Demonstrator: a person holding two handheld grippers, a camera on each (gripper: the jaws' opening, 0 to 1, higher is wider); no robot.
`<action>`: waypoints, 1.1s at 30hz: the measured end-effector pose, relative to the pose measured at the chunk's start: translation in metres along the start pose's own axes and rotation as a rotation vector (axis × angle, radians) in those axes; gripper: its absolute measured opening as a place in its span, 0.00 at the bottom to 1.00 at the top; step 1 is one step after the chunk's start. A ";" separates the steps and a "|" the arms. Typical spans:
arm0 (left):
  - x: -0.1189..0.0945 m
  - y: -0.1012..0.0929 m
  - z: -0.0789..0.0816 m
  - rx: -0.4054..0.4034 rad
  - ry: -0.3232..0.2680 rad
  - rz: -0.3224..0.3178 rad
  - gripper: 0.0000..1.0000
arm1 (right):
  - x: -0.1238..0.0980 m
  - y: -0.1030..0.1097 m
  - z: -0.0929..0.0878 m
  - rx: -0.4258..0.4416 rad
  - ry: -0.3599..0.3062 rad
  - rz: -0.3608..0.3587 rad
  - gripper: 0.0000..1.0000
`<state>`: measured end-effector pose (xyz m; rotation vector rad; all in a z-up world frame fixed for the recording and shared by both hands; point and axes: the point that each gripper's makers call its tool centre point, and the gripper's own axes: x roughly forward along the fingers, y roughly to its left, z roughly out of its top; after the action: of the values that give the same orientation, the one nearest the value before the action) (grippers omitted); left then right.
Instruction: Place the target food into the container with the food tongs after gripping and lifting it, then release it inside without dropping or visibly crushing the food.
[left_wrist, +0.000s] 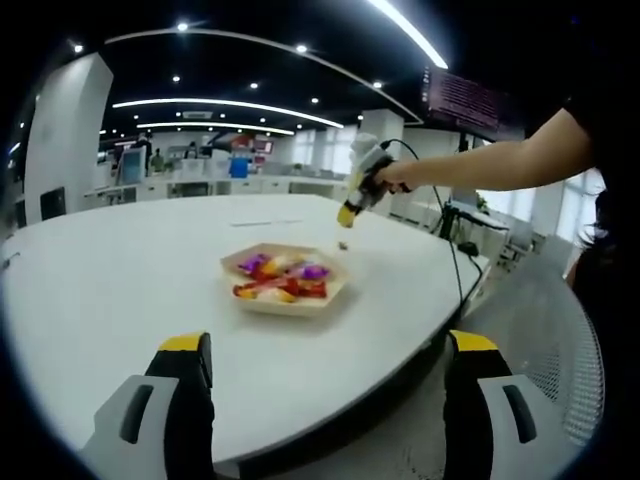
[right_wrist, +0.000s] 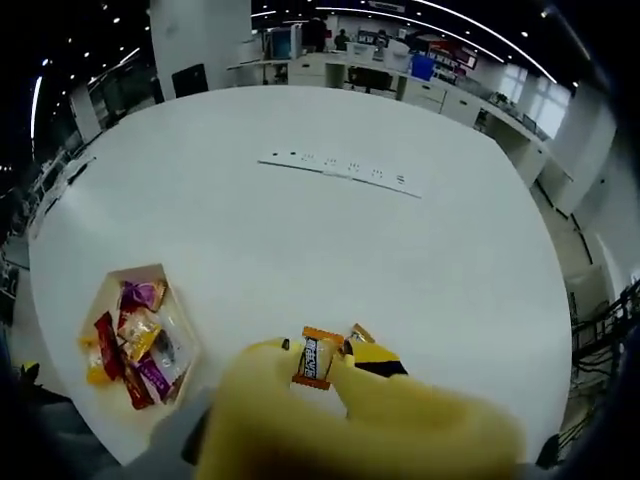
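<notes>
Your right tool (right_wrist: 322, 362) is pinching a wrapped candy (right_wrist: 317, 359) away from the tray (right_wrist: 120, 283); loosen early and it drops on the tabletop (right_wrist: 330, 240). Left tool (left_wrist: 325, 370) is spread.

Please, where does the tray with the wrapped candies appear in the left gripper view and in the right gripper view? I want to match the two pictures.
Left gripper view: the tray sits near the picture's middle on the white table, below the right gripper.
Right gripper view: the tray lies at lower left, near the table edge.
Shared landmark: the strip on the table; it shows faintly beyond the tray in the left gripper view.
</notes>
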<state>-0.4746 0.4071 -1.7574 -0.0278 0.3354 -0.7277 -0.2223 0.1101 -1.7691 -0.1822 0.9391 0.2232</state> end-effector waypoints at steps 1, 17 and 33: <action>0.000 0.000 0.000 0.000 -0.001 0.000 0.92 | -0.002 0.000 0.001 -0.001 -0.003 -0.002 0.20; -0.001 -0.001 0.002 0.002 -0.019 0.007 0.92 | -0.025 0.007 0.010 -0.013 -0.031 0.006 0.20; -0.001 0.000 0.003 -0.002 -0.027 0.008 0.92 | -0.031 0.041 0.022 -0.061 -0.057 0.051 0.20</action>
<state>-0.4746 0.4079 -1.7545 -0.0378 0.3101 -0.7189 -0.2337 0.1520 -1.7337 -0.2079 0.8817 0.3027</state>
